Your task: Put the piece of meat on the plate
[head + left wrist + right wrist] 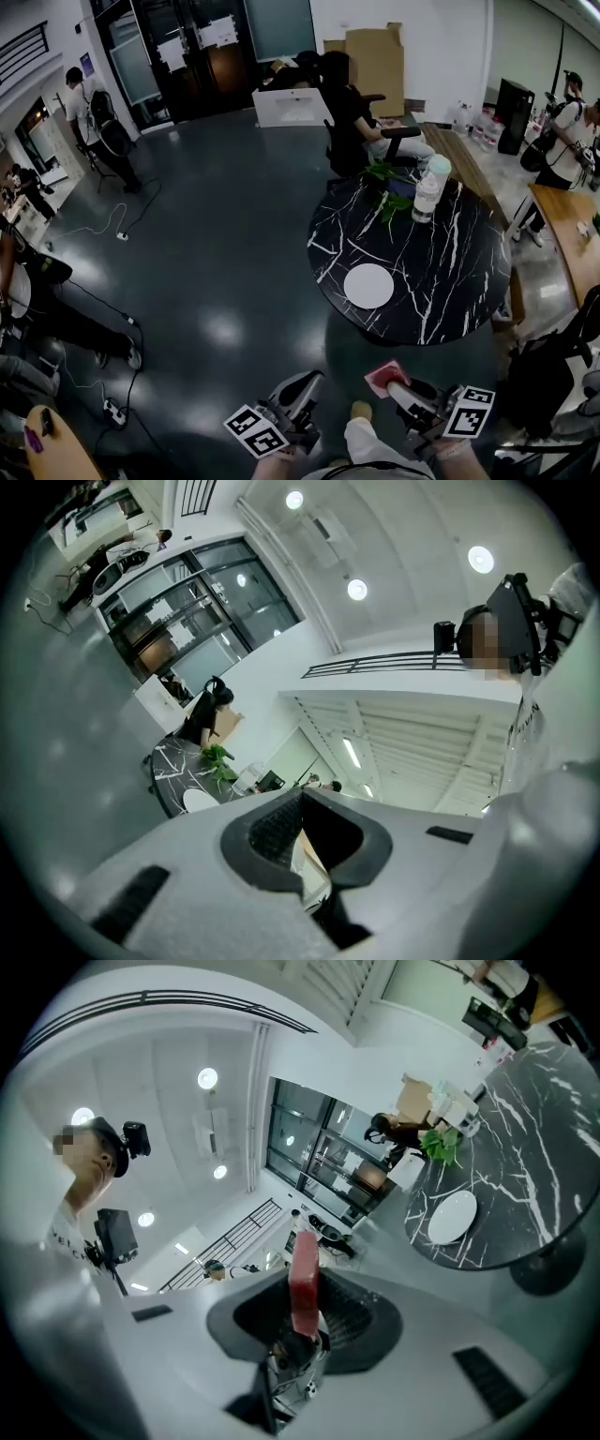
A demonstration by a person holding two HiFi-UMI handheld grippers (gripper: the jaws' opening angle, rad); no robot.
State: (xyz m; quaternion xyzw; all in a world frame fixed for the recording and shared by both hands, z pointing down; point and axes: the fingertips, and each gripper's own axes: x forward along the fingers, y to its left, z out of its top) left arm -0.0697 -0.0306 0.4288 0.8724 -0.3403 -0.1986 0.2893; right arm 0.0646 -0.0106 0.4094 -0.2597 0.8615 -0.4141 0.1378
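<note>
Two grippers ride low before us. Our right gripper (397,384) pinches the red piece of meat (382,375) upright between its jaws, likely for carrying. The plate (368,285) lies well ahead on the table (450,281). The left gripper (302,386), jaws slightly apart, holds nothing.

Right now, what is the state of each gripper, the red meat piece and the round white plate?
Red flat piece of meat: clamped between jaws, in the air.
Right gripper: shut on the piece of meat.
Left gripper: jaws slightly apart, empty.
Round white plate: empty, lying on the black marble table.
</note>
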